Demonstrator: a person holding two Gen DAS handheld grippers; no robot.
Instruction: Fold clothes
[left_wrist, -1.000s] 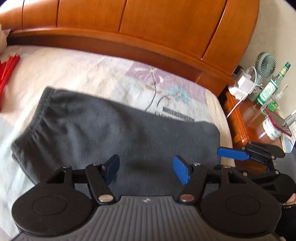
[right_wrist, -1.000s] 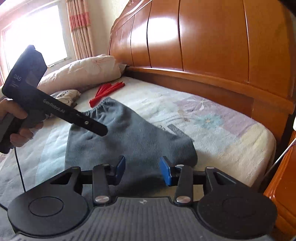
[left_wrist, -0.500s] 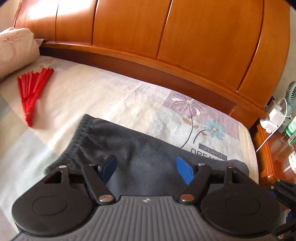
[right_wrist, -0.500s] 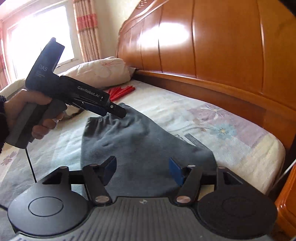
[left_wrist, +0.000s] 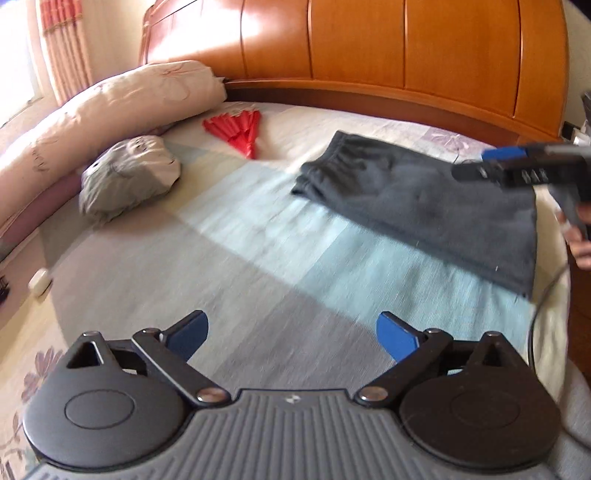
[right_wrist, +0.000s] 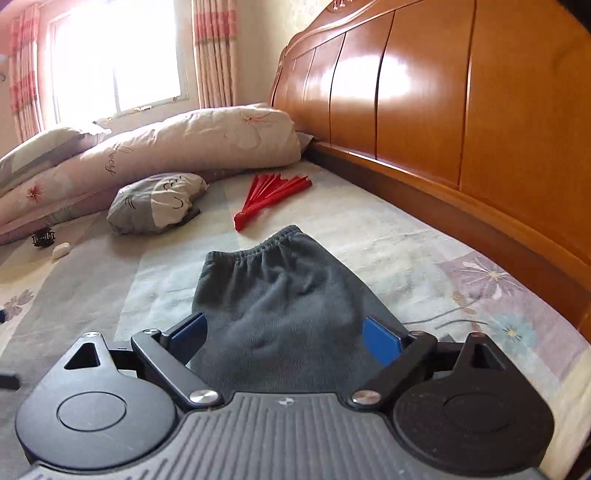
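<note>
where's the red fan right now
The red fan lies folded partway on the bed sheet near the wooden headboard, between the grey shorts and the rolled quilt, beside the small grey pillow.

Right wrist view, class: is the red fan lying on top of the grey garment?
No. The red fan lies on the bed sheet beyond the grey garment, apart from it.

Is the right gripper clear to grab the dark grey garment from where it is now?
Probably yes. The right gripper is open, empty, aimed at the dark grey garment lying flat on the bed, with nothing between.
</note>
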